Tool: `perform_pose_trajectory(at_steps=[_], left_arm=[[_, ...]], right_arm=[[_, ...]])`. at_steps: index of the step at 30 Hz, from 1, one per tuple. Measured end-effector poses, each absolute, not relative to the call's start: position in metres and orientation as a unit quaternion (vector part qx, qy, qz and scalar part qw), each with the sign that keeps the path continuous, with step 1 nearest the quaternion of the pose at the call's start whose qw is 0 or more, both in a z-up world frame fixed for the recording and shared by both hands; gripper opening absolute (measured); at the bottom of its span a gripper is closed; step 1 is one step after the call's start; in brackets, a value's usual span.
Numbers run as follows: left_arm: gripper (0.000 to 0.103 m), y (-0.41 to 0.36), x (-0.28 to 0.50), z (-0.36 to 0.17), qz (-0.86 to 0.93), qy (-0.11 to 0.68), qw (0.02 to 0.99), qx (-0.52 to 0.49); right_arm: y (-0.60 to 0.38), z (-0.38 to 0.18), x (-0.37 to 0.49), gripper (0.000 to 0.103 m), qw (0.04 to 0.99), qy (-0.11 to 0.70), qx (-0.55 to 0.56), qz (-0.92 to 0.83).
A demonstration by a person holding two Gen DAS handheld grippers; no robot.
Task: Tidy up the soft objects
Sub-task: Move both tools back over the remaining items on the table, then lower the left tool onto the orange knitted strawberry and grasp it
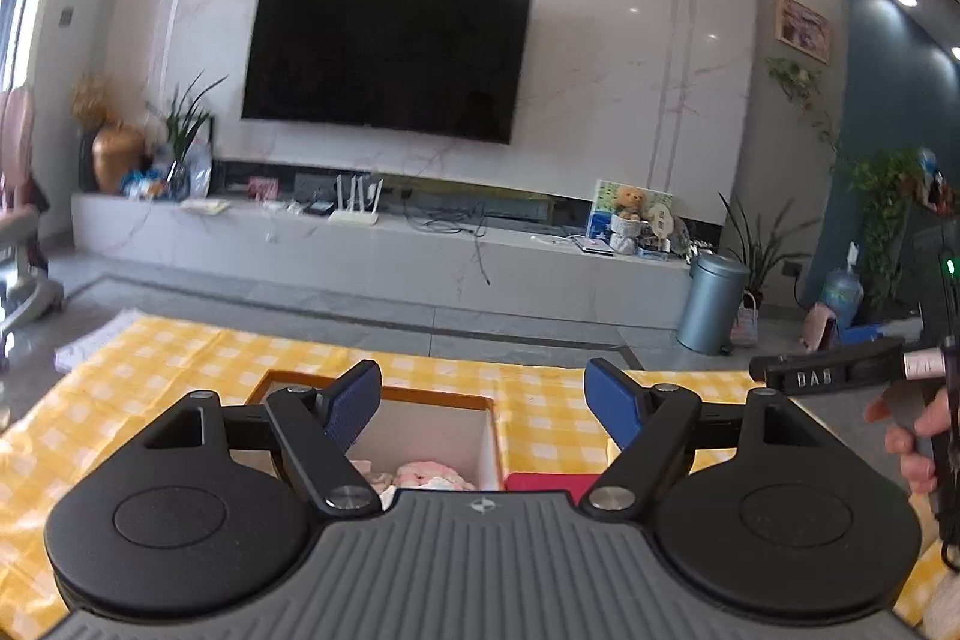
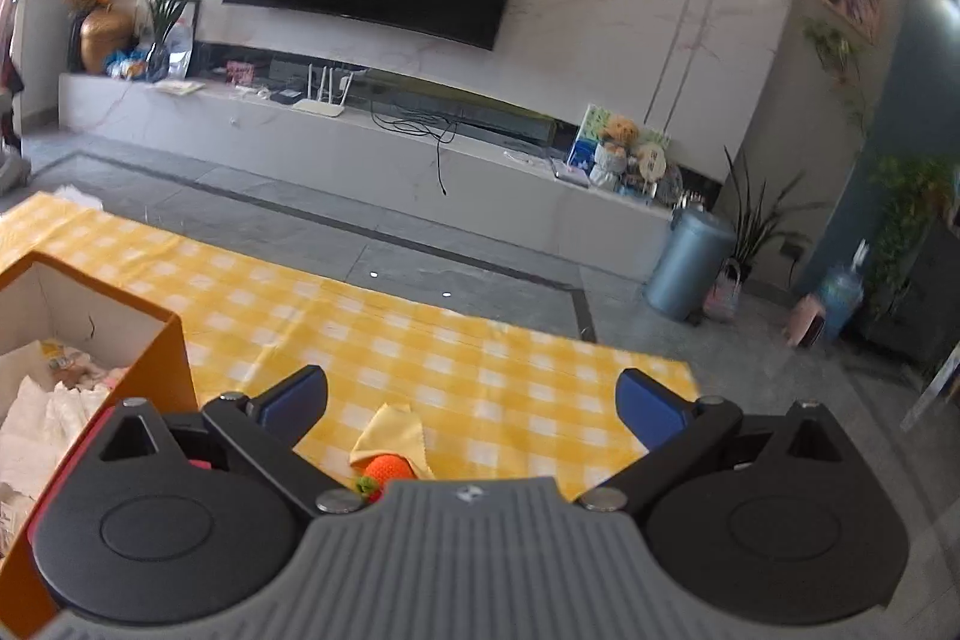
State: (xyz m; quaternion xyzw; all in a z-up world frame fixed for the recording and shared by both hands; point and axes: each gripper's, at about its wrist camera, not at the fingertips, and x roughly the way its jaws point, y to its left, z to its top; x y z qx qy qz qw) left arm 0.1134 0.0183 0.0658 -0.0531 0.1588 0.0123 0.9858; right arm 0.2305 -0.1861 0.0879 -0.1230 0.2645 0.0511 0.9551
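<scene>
The task looks partly done. The orange box [image 2: 153,370] on the yellow checked cloth [image 2: 468,370] already holds soft things: white and pink fabric [image 2: 54,406] lies piled inside it, also seen from the left wrist as a pink bundle [image 1: 429,475]. At least one item is left out, judging from the right wrist view: an orange knitted toy [image 2: 390,467] with a yellow cloth piece [image 2: 393,436] touching it lies on the checked cloth, just ahead of the right hand-held gripper [image 2: 474,400], which is spread wide and empty. The left hand-held gripper [image 1: 483,397] is also wide and empty, hovering above the box [image 1: 432,394]. A red thing [image 1: 546,481] sits just beside the box; what it is cannot be told.

Nothing appears to stand between the toy and the box. Beyond the counter are a television [image 1: 384,52], a low cabinet [image 1: 360,244] with a router [image 1: 354,202], a bin [image 1: 714,301] and plants [image 1: 882,208], all well apart.
</scene>
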Motion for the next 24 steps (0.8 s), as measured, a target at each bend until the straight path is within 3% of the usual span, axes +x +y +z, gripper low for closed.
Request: perform_pose_trajectory(at_steps=[5, 11, 24], left_arm=[[0.091, -0.019, 0.115, 0.053, 0.027, 0.156, 0.986, -0.051], [0.091, -0.061, 0.141, 0.046, -0.002, 0.18, 0.982, -0.061], [0.092, -0.162, 0.211, -0.006, -0.043, 0.278, 0.959, 0.003]], right_arm=[[-0.229, 0.064, 0.242, 0.1, 0.954, 0.292, -0.018, 0.068], [-0.258, 0.039, 0.249, 0.1, 0.953, 0.289, 0.021, 0.089], [-0.332, -0.01, 0.273, 0.1, 0.923, 0.366, 0.11, -0.05]])
